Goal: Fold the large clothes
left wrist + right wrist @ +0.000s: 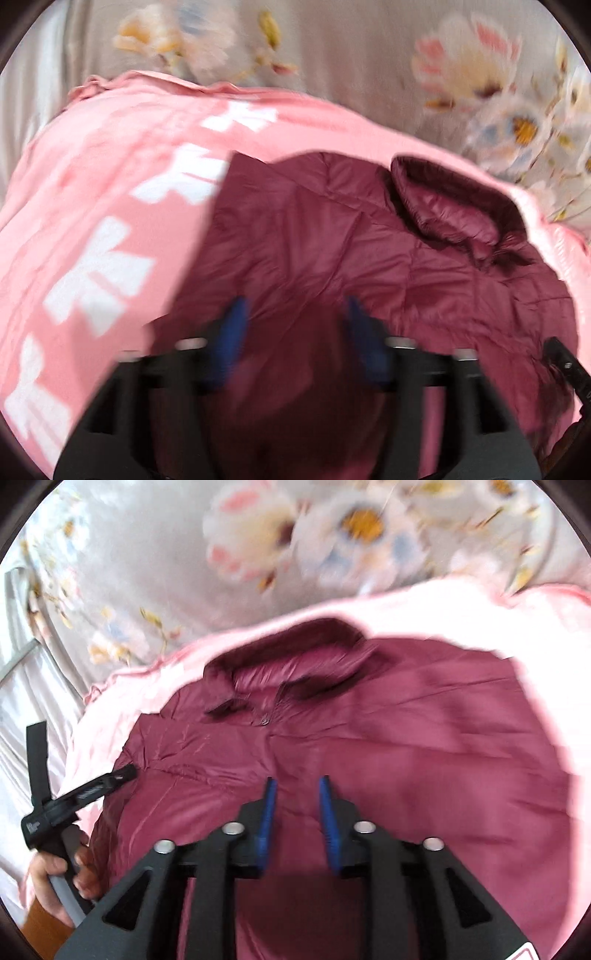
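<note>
A maroon quilted jacket lies spread on a pink blanket, its collar toward the far right. In the right wrist view the jacket fills the middle, collar at the far side. My left gripper is open and empty, hovering over the jacket's near part. My right gripper is open and empty above the jacket's front. The left gripper also shows in the right wrist view at the jacket's left edge, held by a hand.
The pink blanket has white patterns and lies over a grey floral bedsheet. The sheet also shows in the right wrist view. A wooden edge shows at lower left.
</note>
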Available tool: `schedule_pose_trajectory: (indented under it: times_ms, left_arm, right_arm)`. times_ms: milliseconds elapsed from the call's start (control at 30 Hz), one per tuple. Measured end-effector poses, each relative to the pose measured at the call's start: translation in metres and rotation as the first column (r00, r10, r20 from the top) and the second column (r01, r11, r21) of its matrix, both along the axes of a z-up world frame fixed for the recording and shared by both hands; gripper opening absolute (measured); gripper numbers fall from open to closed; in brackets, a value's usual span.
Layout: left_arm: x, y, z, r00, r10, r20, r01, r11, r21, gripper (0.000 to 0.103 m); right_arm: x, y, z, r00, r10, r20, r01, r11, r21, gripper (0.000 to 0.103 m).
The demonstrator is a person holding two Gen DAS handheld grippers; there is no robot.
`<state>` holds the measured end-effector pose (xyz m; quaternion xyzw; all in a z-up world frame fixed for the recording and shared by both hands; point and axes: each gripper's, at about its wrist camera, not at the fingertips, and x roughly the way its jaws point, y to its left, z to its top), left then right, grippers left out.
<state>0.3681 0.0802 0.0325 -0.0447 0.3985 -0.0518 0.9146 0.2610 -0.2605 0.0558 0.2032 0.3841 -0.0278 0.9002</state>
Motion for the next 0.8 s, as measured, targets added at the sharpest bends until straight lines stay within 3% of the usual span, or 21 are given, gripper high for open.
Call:
schedule_pose_trajectory:
  times_ms: [67,133,233,300,367,533,700,800]
  left_arm:
    - [-0.016,0.017,0.004,1.000,0.021,0.019,-0.021,0.999,0.026,0.084]
    - [-0.024,0.038,0.002,0.998,0.060,-0.003,-0.060,0.998,0.023,0.084]
    - [-0.032,0.058,0.009,0.995,0.090,-0.035,-0.094,0.989,-0.111,0.084]
    - [-0.035,0.060,0.020,0.996,0.073,-0.058,-0.084,0.969,-0.231,0.084]
    - [-0.037,0.048,0.029,0.998,0.035,-0.058,-0.049,0.963,-0.267,0.084]
    - [-0.028,0.003,0.040,0.996,-0.073,-0.057,0.055,0.964,-0.262,0.084]
    - [0.010,-0.039,0.035,0.980,-0.159,-0.122,0.094,0.903,-0.419,0.084]
    - [0.032,-0.061,0.031,0.975,-0.168,-0.147,0.088,0.894,-0.439,0.084]
  right_arm:
    - [-0.019,-0.010,0.003,1.000,-0.019,-0.008,0.019,0.999,-0.036,0.032]
    - [-0.026,-0.018,0.002,0.999,-0.032,-0.025,0.031,0.999,-0.028,0.033]
    - [-0.028,-0.028,0.001,0.998,-0.049,-0.039,0.050,0.999,0.020,0.033]
    - [-0.027,-0.031,0.003,0.998,-0.049,-0.040,0.052,0.996,0.072,0.038]
    - [-0.024,-0.034,0.006,0.998,-0.046,-0.032,0.050,0.989,0.141,0.046]
    - [0.001,-0.043,0.010,0.998,-0.054,-0.025,0.059,0.952,0.301,0.055]
    - [0.040,-0.065,0.001,0.994,-0.096,-0.050,0.108,0.896,0.431,0.057]
    - [0.065,-0.076,-0.004,0.990,-0.124,-0.064,0.140,0.885,0.445,0.057]
